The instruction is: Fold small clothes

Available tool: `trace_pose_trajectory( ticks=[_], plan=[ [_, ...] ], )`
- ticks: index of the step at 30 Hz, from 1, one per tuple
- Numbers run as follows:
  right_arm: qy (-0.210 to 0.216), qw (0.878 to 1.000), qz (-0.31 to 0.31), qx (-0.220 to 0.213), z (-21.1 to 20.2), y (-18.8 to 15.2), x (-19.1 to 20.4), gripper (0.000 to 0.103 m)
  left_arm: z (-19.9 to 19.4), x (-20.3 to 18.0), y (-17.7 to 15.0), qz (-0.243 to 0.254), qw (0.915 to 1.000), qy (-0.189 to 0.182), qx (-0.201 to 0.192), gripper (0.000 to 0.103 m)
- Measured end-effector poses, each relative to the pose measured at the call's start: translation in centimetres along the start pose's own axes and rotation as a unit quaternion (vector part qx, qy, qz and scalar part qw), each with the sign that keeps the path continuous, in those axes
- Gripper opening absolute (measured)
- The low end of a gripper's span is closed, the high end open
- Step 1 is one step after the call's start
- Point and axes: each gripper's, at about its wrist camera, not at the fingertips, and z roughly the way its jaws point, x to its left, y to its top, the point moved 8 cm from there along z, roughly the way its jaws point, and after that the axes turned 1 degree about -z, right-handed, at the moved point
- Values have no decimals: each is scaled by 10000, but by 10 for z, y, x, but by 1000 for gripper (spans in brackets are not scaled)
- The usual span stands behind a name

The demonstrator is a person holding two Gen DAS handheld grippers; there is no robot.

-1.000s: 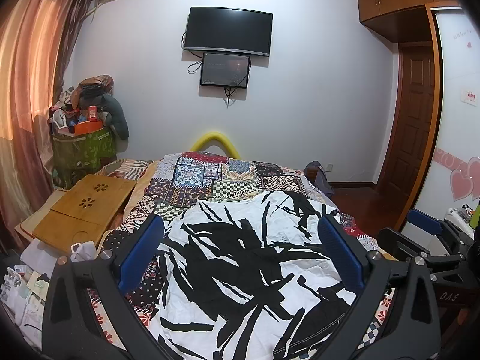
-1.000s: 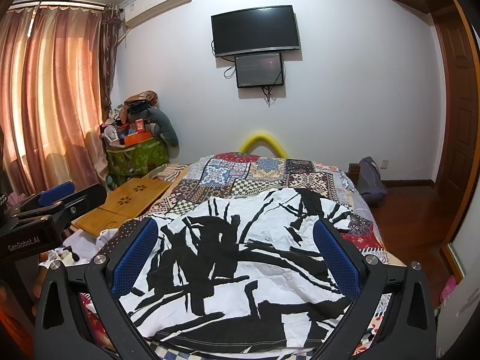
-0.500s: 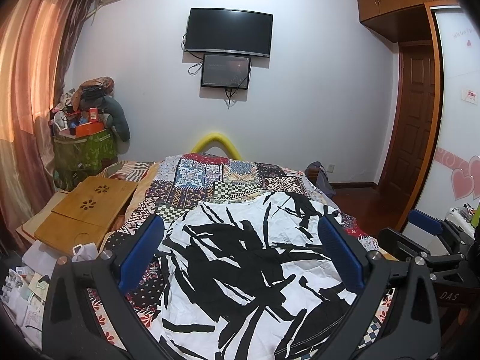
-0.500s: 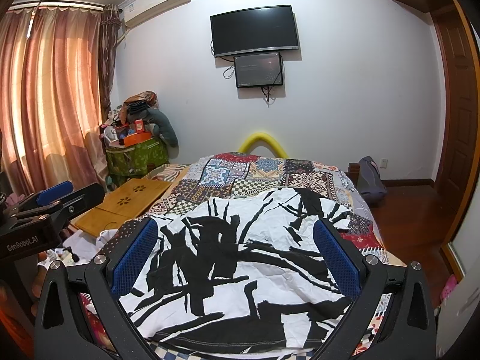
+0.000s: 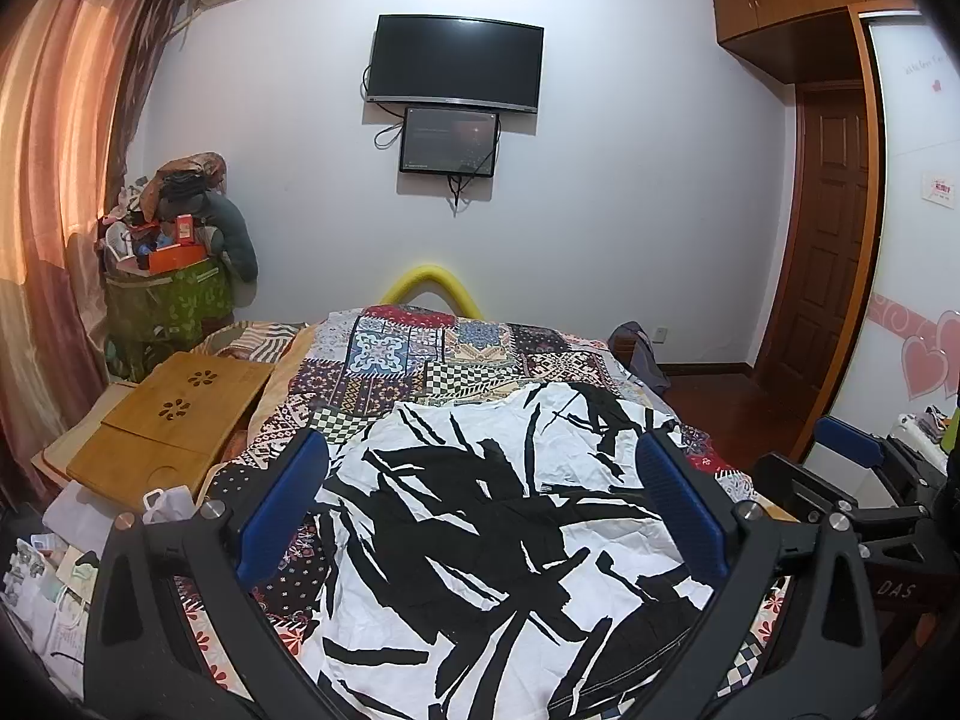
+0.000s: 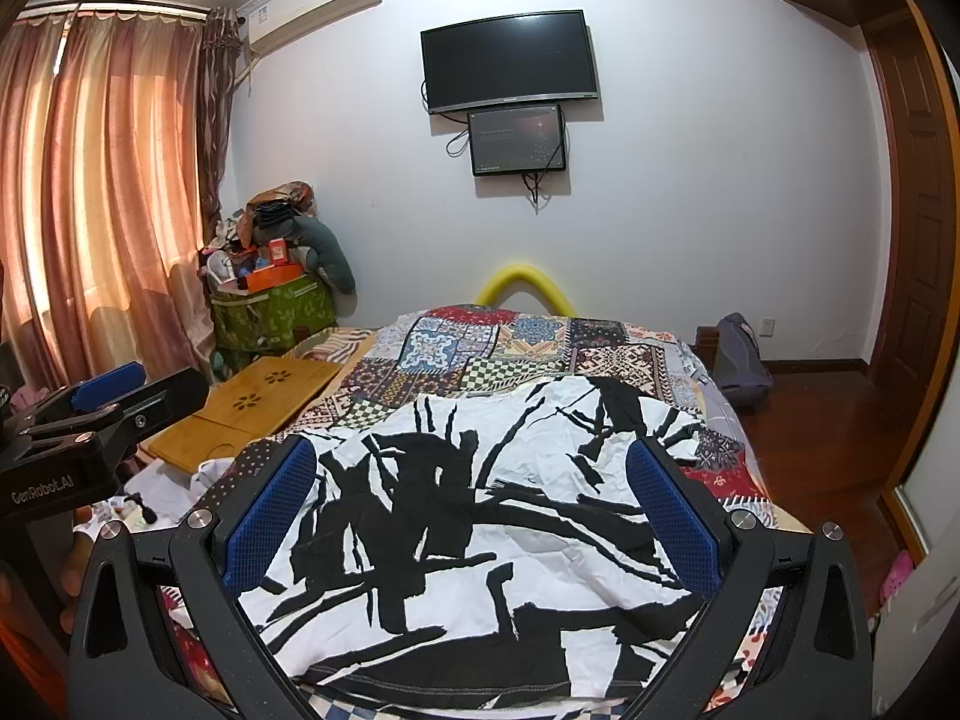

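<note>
White cotton garment with a black brush-stroke print (image 5: 480, 540) lies spread flat on the multicoloured patchwork quilt (image 5: 420, 360) that covers the bed. I see its hem nearest the cameras, at 6 o'clock in both wrist views (image 6: 480, 540), and its far edge near the middle of the quilt.

I read the left gripper (image 5: 480, 510) as wide apart: its two blue-padded fingers (image 5: 282, 510) stand at 8 and 4 o'clock in the left wrist view, with the garment showing between them. Nothing is clamped. I read the right gripper (image 6: 474, 516) the same way: blue-padded fingers (image 6: 672, 516) fully spread above the garment, nothing between them but cloth lying below. In the right wrist view the left gripper's body appears at 9 o'clock; in the left wrist view the right gripper's body appears at 3 o'clock.

Outward from the bed:
- A flat bamboo lap tray with flower cut-outs (image 5: 174, 420) lies beside the quilt at 9 o'clock.
- A yellow foam arch (image 5: 429, 285) rises behind the far end of the bed at 12 o'clock.
- A green fabric bin piled with clutter (image 5: 165, 300) stands at 10 o'clock beside the pink curtains (image 6: 102, 192).
- A black wall-mounted television (image 5: 456, 63) hangs at 12 o'clock, with a smaller dark screen (image 5: 449, 141) directly beneath it.
- A brown wooden door (image 5: 831, 252) is at 3 o'clock.
</note>
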Motion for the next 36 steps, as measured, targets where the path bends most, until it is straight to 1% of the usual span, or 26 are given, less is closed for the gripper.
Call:
trace_pose_trajectory(
  ticks=[5, 8, 10, 13, 16, 20, 22, 26, 28, 31, 33, 35, 36],
  plan=[
    [-6, 10000, 1, 35, 1, 0, -2, 103, 5, -1, 0, 2, 10000, -34, 37, 103],
    [-2, 9999, 17, 106, 8, 0, -9, 103, 15, 2, -4, -29, 9999, -58, 140, 103],
    [-5, 9998, 3, 179, 15, -2, -12, 103, 26, 7, -6, -107, 9995, -78, 270, 103],
    [13, 9994, -39, 333, 32, -6, -13, 103, 50, 17, -11, -196, 9981, -113, 568, 103],
    [41, 9986, -99, 526, 53, -10, -15, 103, 79, 32, -20, -244, 9953, 0, 933, 103],
    [93, 9964, -244, 802, 89, -16, -15, 103, 125, 62, -35, -395, 9880, 233, 1475, 103],
    [182, 9953, -296, 904, 102, -18, -12, 103, 148, 80, -44, -444, 9832, 434, 1717, 103],
    [418, 9916, -476, 1126, 135, -20, -3, 102, 181, 115, -59, -513, 9737, 701, 2107, 103],
    [531, 9892, -596, 1233, 151, -20, 2, 102, 196, 132, -65, -551, 9698, 839, 2224, 103],
    [711, 9846, -777, 1396, 179, -18, 11, 97, 213, 153, -72, -574, 9666, 875, 2339, 103],
    [833, 9816, -810, 1516, 195, -17, 16, 95, 225, 169, -78, -639, 9617, 927, 2499, 103],
    [972, 9778, -823, 1667, 212, -17, 21, 89, 238, 183, -86, -776, 9557, 935, 2681, 103],
    [1037, 9754, -827, 1762, 222, -18, 25, 87, 244, 191, -90, -894, 9522, 898, 2779, 103]
  ],
)
